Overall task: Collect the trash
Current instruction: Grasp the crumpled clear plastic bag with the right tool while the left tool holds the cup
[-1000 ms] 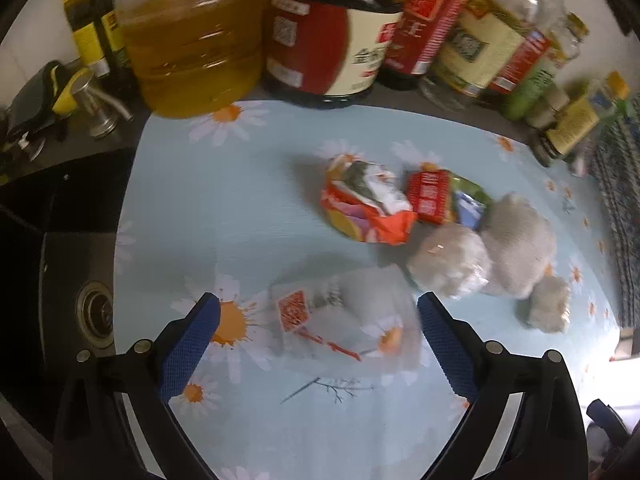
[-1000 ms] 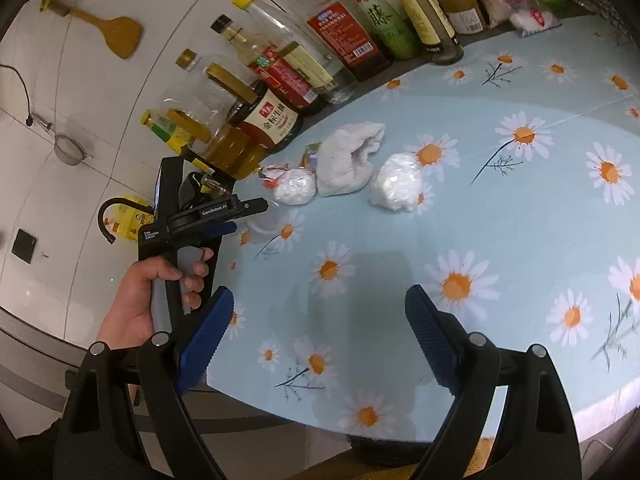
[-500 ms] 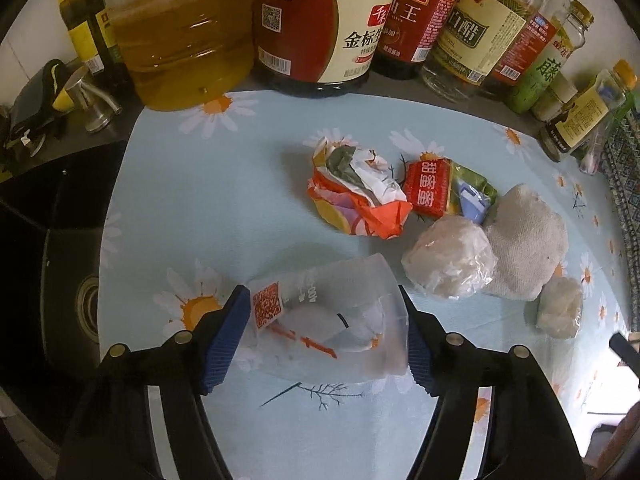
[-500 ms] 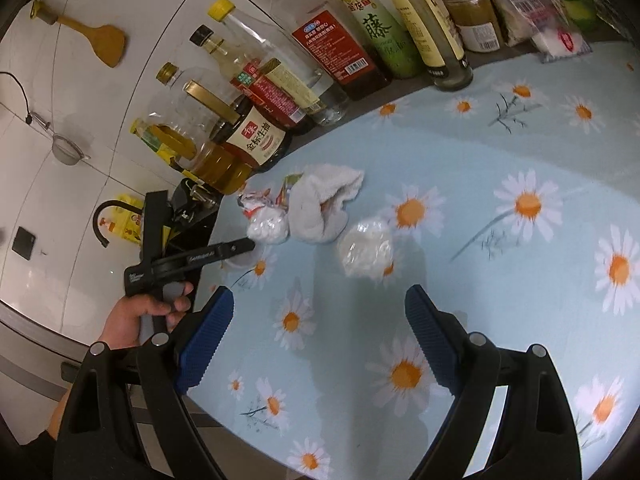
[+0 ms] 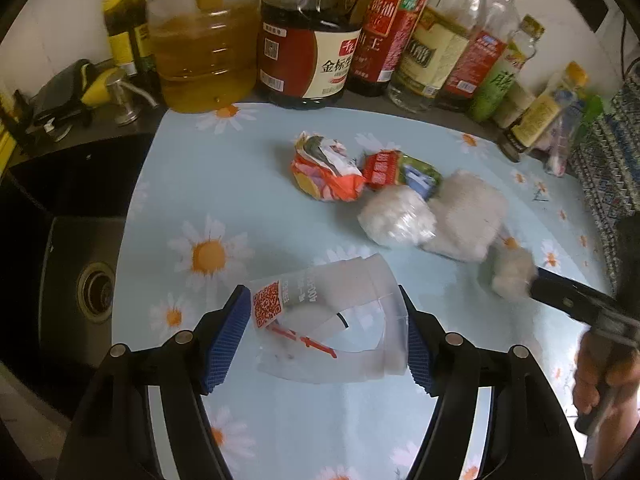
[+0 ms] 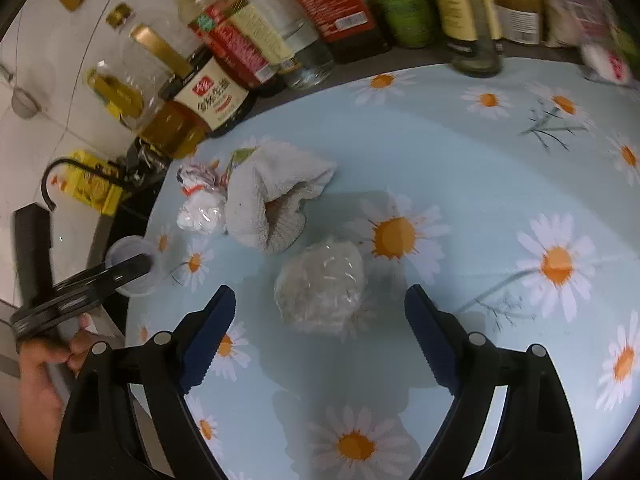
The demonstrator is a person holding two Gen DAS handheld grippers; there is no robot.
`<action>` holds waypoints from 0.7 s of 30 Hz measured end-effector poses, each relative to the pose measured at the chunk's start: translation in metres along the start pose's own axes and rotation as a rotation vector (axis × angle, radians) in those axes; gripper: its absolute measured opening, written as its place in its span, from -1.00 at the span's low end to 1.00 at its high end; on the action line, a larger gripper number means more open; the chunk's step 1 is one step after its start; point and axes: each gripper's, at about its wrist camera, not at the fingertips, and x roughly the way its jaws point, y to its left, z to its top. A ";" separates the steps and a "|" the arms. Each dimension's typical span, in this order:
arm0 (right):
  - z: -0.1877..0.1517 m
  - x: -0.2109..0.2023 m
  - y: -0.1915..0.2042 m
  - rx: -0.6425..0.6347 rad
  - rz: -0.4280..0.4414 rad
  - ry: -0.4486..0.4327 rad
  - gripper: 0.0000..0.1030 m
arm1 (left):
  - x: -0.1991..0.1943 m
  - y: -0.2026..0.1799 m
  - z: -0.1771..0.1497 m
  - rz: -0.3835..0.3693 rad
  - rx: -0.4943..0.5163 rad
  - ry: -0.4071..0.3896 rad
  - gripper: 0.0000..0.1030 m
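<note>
My left gripper (image 5: 321, 300) is shut on a clear plastic cup (image 5: 320, 320) with a red QR label, its blue pads pressing both sides. Beyond it on the daisy cloth (image 5: 224, 184) lie a crumpled orange wrapper (image 5: 324, 174), a red packet (image 5: 382, 168), a plastic-wrapped white ball (image 5: 396, 220) and a white towel (image 5: 468, 220). My right gripper (image 6: 319, 292) points down over a crumpled clear plastic wad (image 6: 320, 288). Its jaws are closing, and the wad sits between the tips without touching the pads. In the right wrist view the cup (image 6: 132, 252) shows at the left.
Oil and sauce bottles (image 5: 308, 48) line the back wall. A dark sink with a drain (image 5: 96, 292) borders the cloth on the left, and a patterned fabric (image 5: 608, 168) lies at the right. A hand (image 6: 40, 364) grips the left tool's handle.
My left jaws closed onto the plastic cup and carried it a little towards the table's near edge. My right gripper came down and forward, so the plastic wad now lies between its fingers.
</note>
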 end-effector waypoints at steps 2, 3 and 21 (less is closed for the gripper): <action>0.002 0.005 0.001 -0.018 -0.009 0.020 0.30 | -0.006 -0.002 -0.008 -0.002 -0.025 -0.014 0.33; 0.003 0.008 0.002 -0.025 -0.009 0.027 0.27 | -0.010 -0.002 -0.013 -0.006 -0.037 -0.019 0.33; -0.048 -0.027 0.031 0.030 0.073 -0.004 -0.03 | -0.059 -0.014 -0.097 -0.128 0.045 -0.087 0.33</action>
